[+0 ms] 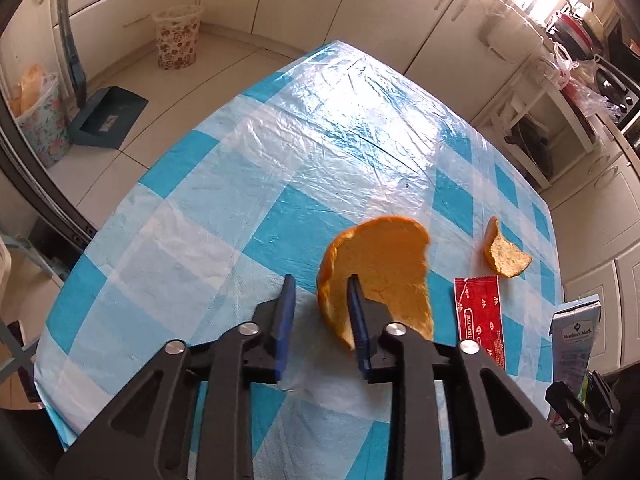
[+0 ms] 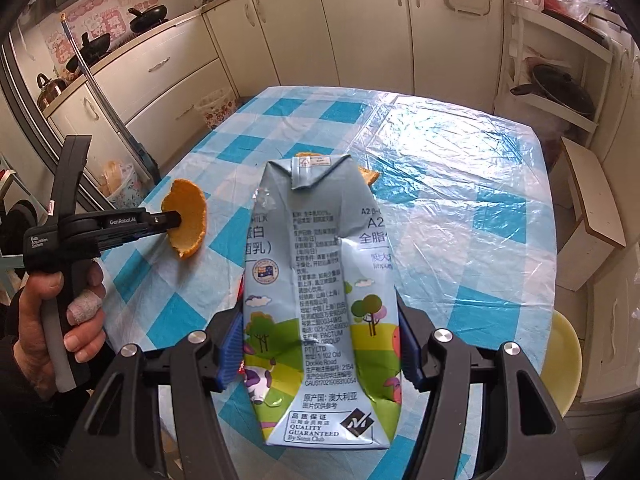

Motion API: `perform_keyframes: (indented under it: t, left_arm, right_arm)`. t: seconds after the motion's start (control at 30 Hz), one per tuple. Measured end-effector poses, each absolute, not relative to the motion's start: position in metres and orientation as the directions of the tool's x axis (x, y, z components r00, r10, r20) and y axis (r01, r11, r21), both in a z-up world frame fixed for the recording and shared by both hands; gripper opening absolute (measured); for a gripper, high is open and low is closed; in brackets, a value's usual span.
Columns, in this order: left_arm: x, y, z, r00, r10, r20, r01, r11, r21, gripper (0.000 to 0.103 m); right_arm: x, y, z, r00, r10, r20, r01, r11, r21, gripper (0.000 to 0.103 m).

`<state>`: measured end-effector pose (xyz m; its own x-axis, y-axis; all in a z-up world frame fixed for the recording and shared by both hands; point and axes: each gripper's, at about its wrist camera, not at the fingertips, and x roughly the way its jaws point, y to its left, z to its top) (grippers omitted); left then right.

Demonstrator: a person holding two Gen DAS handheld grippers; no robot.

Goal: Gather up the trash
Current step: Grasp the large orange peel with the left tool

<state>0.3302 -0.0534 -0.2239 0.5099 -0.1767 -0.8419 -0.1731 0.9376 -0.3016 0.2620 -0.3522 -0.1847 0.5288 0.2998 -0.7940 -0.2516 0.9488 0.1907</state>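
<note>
My left gripper stands open, its jaws a hand's width apart. A large orange peel hangs against its right finger, above the blue-checked table. The right wrist view shows the peel at the tip of the left gripper. My right gripper is shut on a crumpled milk carton and holds it upright over the table. A smaller peel and a red sachet lie on the table to the right. The carton shows at the right edge.
A patterned waste basket stands on the floor beyond the table's far corner. A floral bin with a bag and a dustpan stand at the left. A white shelf unit stands at the right. A yellow stool is by the table.
</note>
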Motion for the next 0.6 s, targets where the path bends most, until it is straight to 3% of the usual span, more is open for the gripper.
perform_keyframes:
  t: [0.03,0.1,0.13,0.17,0.2,0.33,0.6]
  left_arm:
    - [0.330,-0.058,-0.223,0.518,-0.152,-0.842,-0.169,0.946,-0.275,0.044]
    - [0.330,-0.065,-0.223,0.528,-0.112,-0.842,-0.161,0.960,-0.228,0.046]
    - [0.330,-0.068,-0.222,0.529,-0.100,-0.843,-0.158,0.964,-0.213,0.044]
    - [0.331,-0.069,-0.222,0.530,-0.102,-0.842,-0.152,0.965,-0.212,0.025]
    - [0.333,-0.070,-0.223,0.521,-0.117,-0.845,-0.140,0.966,-0.219,0.016]
    - [0.329,-0.071,-0.214,0.549,-0.105,-0.829,-0.130,0.969,-0.209,0.009]
    - [0.309,-0.073,-0.175,0.619,-0.140,-0.773,-0.078,0.968,-0.238,0.008]
  right_arm:
    - [0.262,-0.353,-0.185,0.529,0.300,-0.794,-0.249,0.949,0.193,0.061]
    - [0.262,-0.354,-0.185,0.529,0.299,-0.794,-0.247,0.950,0.193,0.061]
    - [0.262,-0.355,-0.185,0.529,0.299,-0.794,-0.245,0.950,0.194,0.061]
    - [0.262,-0.355,-0.185,0.529,0.298,-0.794,-0.244,0.950,0.194,0.061]
    - [0.262,-0.356,-0.185,0.531,0.297,-0.794,-0.242,0.951,0.194,0.061]
    - [0.262,-0.359,-0.182,0.542,0.294,-0.788,-0.232,0.953,0.196,0.061]
    - [0.257,-0.391,-0.163,0.600,0.266,-0.755,-0.162,0.964,0.211,0.061]
